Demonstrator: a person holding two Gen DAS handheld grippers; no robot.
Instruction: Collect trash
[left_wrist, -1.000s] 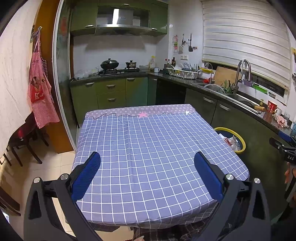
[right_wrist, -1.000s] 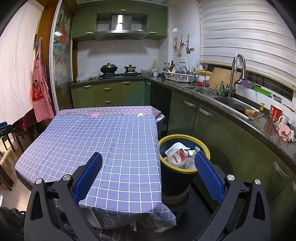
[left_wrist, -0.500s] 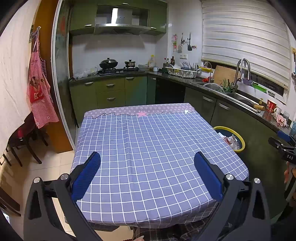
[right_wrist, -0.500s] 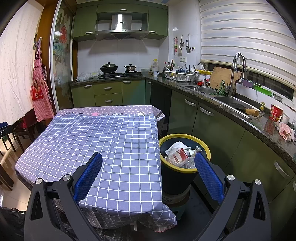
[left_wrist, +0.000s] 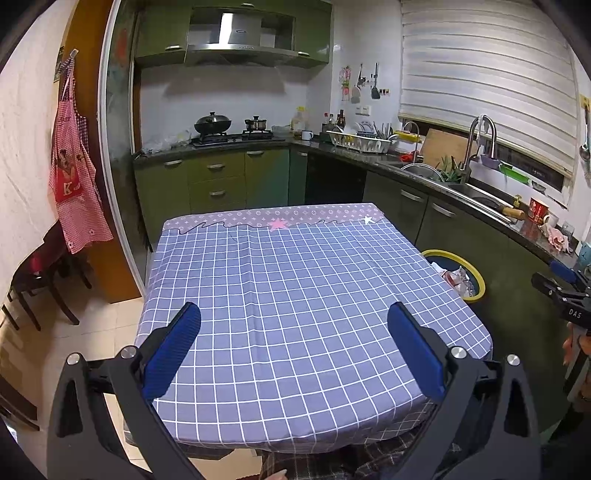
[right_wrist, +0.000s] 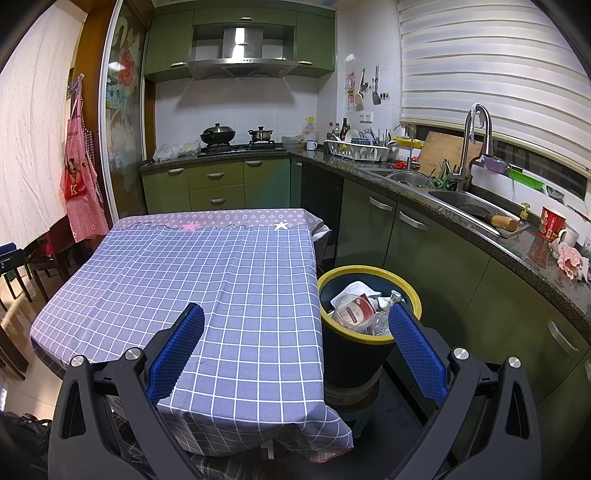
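Observation:
A dark trash bin with a yellow rim (right_wrist: 369, 343) stands on the floor right of the table and holds crumpled paper, a red-and-white wrapper and clear plastic (right_wrist: 356, 304). It also shows in the left wrist view (left_wrist: 476, 280). My right gripper (right_wrist: 295, 325) is open and empty, held before the table's right corner and the bin. My left gripper (left_wrist: 293, 332) is open and empty, above the near edge of the table. The table (left_wrist: 295, 273) has a purple checked cloth with nothing on it.
Green kitchen cabinets and a dark counter (right_wrist: 480, 236) with a sink run along the right. A stove with pots (right_wrist: 236, 142) is at the back. A red apron (left_wrist: 74, 177) hangs left, above dark chairs (left_wrist: 40, 280). The right gripper's body (left_wrist: 565, 299) shows at the right edge.
Both views have shifted only slightly. Both grippers stay open and empty.

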